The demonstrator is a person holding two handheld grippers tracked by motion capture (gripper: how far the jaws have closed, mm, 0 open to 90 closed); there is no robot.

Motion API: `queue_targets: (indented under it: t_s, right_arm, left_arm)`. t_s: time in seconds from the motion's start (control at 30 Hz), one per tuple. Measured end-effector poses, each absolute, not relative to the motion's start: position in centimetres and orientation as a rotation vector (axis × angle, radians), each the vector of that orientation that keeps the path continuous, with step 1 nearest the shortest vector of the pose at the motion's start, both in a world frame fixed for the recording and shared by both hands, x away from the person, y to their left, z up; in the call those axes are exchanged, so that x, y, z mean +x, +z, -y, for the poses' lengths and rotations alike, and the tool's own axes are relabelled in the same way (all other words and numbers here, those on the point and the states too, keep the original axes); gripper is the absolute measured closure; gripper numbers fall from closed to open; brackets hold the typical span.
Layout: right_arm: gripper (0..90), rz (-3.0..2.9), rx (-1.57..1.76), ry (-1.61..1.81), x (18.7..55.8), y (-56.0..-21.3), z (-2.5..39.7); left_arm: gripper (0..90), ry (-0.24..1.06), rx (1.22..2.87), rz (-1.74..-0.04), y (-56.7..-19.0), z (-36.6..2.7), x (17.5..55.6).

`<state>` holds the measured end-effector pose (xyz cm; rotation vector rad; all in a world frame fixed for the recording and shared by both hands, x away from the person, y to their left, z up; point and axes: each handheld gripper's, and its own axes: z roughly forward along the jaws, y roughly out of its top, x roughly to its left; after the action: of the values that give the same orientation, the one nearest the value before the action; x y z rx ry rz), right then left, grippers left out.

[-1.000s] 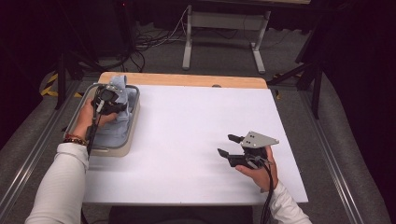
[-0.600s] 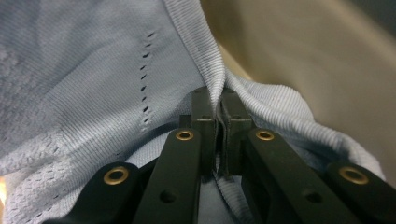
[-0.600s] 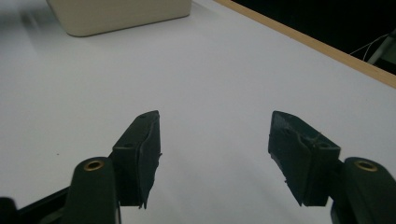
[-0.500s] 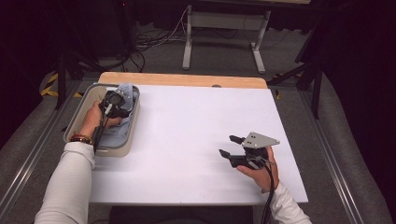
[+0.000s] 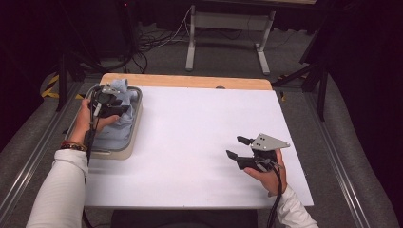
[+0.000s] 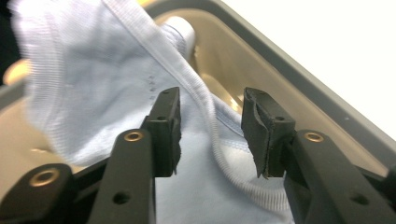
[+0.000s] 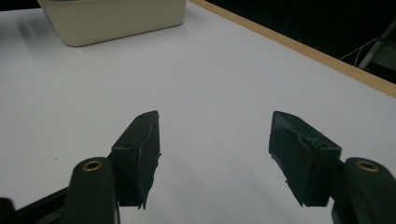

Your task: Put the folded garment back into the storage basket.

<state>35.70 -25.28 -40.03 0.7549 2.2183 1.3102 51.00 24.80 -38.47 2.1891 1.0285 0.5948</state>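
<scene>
Left gripper point(image 6: 211, 140), jaws released, straddles the pale blue ribbed cloth point(image 6: 93, 84), its hem crumpled at upper left in the tray point(image 5: 134, 128). Right gripper point(image 7: 212, 154) spread, empty.

It looked like a lab or test workshop — a white-topped table point(image 5: 199, 142) stood on grey carpet between metal floor rails point(image 5: 28, 161), with loose cables point(image 5: 157, 40), a metal stand frame point(image 5: 228, 23) and dark curtains point(image 5: 370, 57) behind.

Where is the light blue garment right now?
In the high view, the light blue garment lies in the beige tub at the table's left edge, with the left gripper over it, jaws open around a seam.
</scene>
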Motion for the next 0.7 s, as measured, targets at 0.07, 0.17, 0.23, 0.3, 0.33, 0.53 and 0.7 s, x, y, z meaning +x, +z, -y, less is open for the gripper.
queue_targets:
  t_s: [0.07,0.17,0.23,0.3,0.33,0.53,0.7]
  right_arm:
    - [34.8,-2.215,0.752,1.307,35.6,-40.0,25.3]
    - [34.6,-2.215,0.757,1.312,35.6,-40.0,25.4]
    - [34.6,-2.211,0.749,1.303,35.5,-40.0,25.4]
    - [34.6,-2.204,0.750,1.306,35.4,-39.9,25.4]
    - [34.6,-2.202,0.744,1.299,35.4,-39.9,25.5]
    - [34.6,-2.209,0.769,1.291,35.7,-40.3,25.9]
    - [34.6,-2.217,0.758,1.272,35.5,-40.5,25.9]
  left_arm:
    - [62.8,0.634,2.174,-1.034,-38.2,-25.2,50.8]
    - [78.2,0.684,2.210,-1.064,-38.5,-25.8,51.6]
    - [83.8,0.675,2.249,-1.082,-39.1,-25.9,52.4]
    - [88.1,0.641,2.303,-1.101,-40.0,-25.8,53.1]
    - [89.1,0.603,2.343,-1.107,-40.7,-25.6,53.5]
    - [89.7,0.557,2.431,-1.102,-42.4,-24.8,54.4]
    - [89.8,0.530,2.484,-1.068,-42.8,-24.3,54.3]
